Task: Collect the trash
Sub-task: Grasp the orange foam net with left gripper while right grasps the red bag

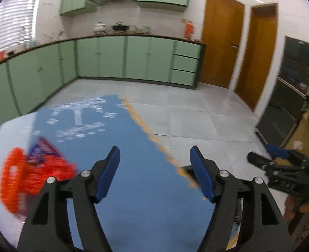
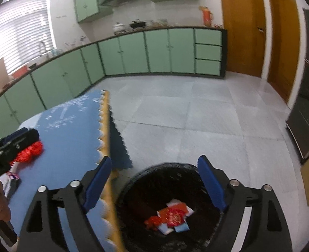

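Fingers [image 2: 212, 185] apart over black bin [image 2: 133, 180] — red wrapper [image 2: 172, 216] flat inside, long axis left-right

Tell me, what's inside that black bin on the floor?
Inside the black bin lie crumpled red and white wrappers, resting on its dark bottom. Anything beneath them is covered, and the near part of the bin is hidden behind the right gripper.
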`<state>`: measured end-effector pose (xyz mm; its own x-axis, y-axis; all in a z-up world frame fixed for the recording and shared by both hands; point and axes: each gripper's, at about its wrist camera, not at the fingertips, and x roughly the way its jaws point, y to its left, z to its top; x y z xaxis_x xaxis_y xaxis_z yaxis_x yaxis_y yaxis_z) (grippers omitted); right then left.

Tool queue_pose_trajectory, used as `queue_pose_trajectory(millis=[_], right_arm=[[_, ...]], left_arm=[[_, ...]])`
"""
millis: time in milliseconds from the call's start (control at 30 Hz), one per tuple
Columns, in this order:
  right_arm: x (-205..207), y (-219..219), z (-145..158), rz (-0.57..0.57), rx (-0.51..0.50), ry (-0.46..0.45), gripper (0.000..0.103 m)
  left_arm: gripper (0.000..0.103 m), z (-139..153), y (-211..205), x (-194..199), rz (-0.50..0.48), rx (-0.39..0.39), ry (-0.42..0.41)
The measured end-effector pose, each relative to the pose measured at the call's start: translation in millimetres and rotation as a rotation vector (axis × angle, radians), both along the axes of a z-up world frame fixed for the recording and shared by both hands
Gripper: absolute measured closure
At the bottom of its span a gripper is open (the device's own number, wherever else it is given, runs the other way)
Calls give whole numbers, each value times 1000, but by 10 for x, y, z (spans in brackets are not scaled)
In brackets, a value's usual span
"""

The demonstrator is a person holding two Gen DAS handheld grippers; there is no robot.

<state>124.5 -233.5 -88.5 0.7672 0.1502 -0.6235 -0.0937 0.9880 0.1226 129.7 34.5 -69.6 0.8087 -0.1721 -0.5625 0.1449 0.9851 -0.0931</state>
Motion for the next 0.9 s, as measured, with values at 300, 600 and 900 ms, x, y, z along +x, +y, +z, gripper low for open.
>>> queue_pose_trajectory(millis=[300, 600, 900], right_arm=[[108, 959, 106, 180, 16, -43, 12], [164, 1891, 64, 312, 16, -40, 10], [226, 2235, 46, 334, 2, -31, 10]], left_arm=[[29, 109, 1099, -318, 292, 113, -22], [27, -71, 1868, -402, 427, 78, 60], [37, -277, 2076, -244, 411, -9, 126]])
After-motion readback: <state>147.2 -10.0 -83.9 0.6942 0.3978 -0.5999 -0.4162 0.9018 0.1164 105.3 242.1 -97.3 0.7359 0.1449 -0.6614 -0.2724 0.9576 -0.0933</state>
